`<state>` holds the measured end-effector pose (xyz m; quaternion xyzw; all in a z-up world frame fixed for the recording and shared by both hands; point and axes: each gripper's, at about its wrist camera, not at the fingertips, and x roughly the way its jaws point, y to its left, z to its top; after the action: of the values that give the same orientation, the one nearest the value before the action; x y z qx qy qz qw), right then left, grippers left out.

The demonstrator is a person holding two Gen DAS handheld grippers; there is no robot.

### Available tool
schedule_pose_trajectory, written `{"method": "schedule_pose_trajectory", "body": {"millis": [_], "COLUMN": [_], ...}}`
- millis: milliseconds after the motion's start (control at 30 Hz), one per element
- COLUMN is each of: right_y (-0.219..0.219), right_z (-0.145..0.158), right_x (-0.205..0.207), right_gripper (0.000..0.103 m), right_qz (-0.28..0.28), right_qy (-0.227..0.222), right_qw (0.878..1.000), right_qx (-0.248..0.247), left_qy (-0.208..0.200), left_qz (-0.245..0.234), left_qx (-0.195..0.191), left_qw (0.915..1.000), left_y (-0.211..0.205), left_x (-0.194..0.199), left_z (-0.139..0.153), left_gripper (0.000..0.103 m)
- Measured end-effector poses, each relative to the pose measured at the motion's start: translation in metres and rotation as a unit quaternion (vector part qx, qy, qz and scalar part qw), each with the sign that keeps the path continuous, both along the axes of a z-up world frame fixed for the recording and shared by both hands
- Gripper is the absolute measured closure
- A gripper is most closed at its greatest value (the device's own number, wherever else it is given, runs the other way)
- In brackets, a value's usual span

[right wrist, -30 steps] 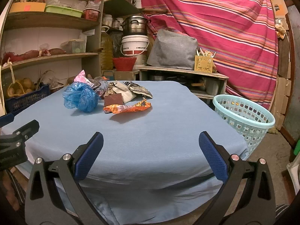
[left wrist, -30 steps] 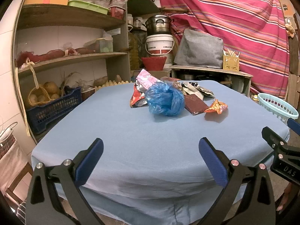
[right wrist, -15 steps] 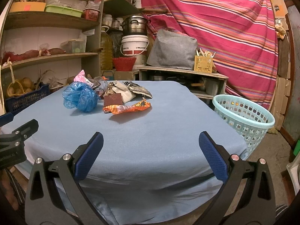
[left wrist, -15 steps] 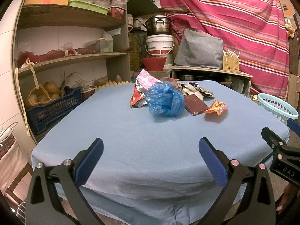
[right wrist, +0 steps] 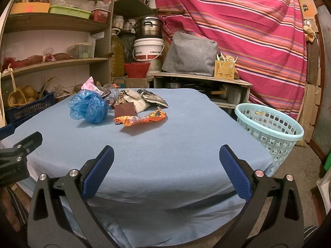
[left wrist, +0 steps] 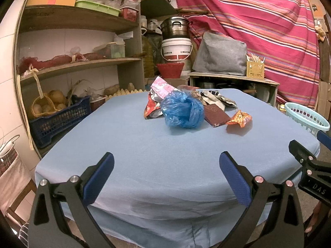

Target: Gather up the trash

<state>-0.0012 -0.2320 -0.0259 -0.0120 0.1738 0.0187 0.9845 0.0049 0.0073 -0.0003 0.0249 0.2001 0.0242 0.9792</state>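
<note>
Hovering, left gripper [left wrist: 166, 172]: jaws spread wide, nothing between them; black angular arms, ribbed dark-blue pads [left wrist: 99, 177], silver rivets; poised over the near edge of the table.
Hovering, right gripper [right wrist: 166, 166]: same build, jaws equally wide apart and empty; likewise above the near table edge, just beside the left one.
Table [right wrist: 175, 144]: covered in a smooth pale-blue cloth that drapes over rounded corners, faint creases at the front.
Trash pile, location: far half of the table, well apart from both grippers.
Blue plastic bag [left wrist: 182, 110]: thin, glossy, crumpled into a loose ball; nearest item on the left side of the pile.
Brown packet [left wrist: 216, 115]: flat, rectangular, matte; touching the bag's right side.
Orange wrapper [right wrist: 140, 118]: shiny foil, twisted and elongated; right front of the pile.
Pink wrapper [left wrist: 160, 86]: crinkled, printed, standing up behind the bag.
Further wrappers [right wrist: 144, 99]: pale and dark crumpled pieces at the rear; details unclear.
Basket [right wrist: 269, 132]: light-turquoise plastic, round, perforated wall; on the floor beside the table's right edge.
Shelves [left wrist: 78, 64]: wooden, holding containers.
Striped cloth [right wrist: 238, 31]: red, hanging behind.
</note>
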Motion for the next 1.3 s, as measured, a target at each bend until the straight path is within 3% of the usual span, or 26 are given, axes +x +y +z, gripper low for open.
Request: {"method": "schedule_pose_trajectory", "body": {"millis": [667, 1000, 1133, 1300], "right_y": [-0.003, 0.004, 0.002, 0.000], "right_z": [-0.003, 0.020, 0.027, 0.023], "right_x": [0.027, 0.082, 0.113, 0.153], "right_gripper": [0.004, 0.004, 0.004, 0.004], "right_qz": [-0.010, -0.020, -0.014, -0.011], "right_qy": [0.025, 0.054, 0.076, 0.120], "right_qw": [1.000, 0.998, 0.997, 0.993], "right_qx": [0.010, -0.022, -0.010, 0.003], "left_qy": [0.030, 0.035, 0.035, 0.065], "left_qz": [0.004, 0.020, 0.015, 0.003], "left_qx": [-0.014, -0.017, -0.015, -0.018], "left_qw": [0.9995, 0.9990, 0.9992, 0.9977], "left_y": [0.004, 0.013, 0.011, 0.008], "left_x": [0.029, 0.089, 0.121, 0.163], "left_z": [0.003, 0.025, 0.037, 0.038], "left_gripper": [0.004, 0.004, 0.004, 0.004]}}
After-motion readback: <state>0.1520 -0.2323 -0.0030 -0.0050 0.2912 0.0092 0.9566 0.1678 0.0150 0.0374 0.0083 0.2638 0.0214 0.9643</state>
